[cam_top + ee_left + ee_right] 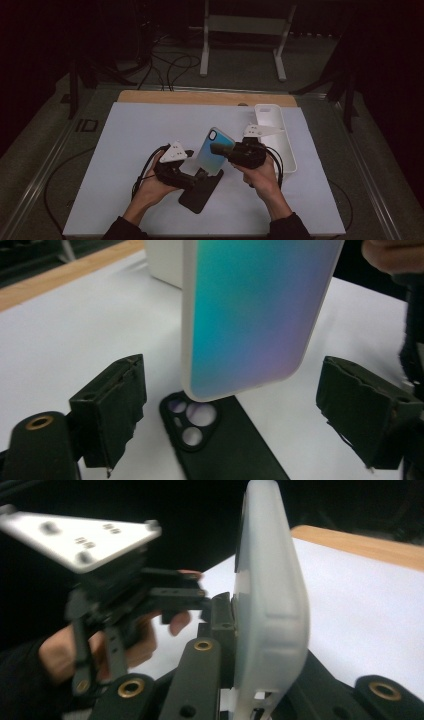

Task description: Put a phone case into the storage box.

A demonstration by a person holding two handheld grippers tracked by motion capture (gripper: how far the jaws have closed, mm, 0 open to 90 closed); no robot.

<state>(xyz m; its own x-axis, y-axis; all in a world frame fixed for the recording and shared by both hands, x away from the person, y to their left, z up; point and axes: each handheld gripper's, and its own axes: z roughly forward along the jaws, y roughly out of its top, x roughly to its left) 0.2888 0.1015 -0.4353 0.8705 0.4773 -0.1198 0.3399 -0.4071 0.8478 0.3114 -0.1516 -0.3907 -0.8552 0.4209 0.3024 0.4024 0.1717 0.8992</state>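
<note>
High view places the iridescent phone case at frame centre, lifted off the white mat and tilted, its camera cutout toward the upper left and its long axis running down toward the lower centre of the frame. The right gripper holds this case: its jaws are clenched on one long edge, and the right gripper view shows the case edge-on, upright, with the black pads pressed against it near the bottom centre. The left gripper sits just left of and below the case with its jaws released and spread wide. Left gripper view shows the case's lower end hanging between the two pads, apart from both, with one pad at lower left and the other at lower right. The deciding relation is therefore that the free lower end of the case lies between the left jaws, across their closing line, so a closing stroke would likely catch its two long edges. A black phone case lies flat on the mat directly beneath, camera opening up, near the left jaws and a probable obstruction if they descend. A white tray stands at the right of the mat, well apart from the grip point.
</note>
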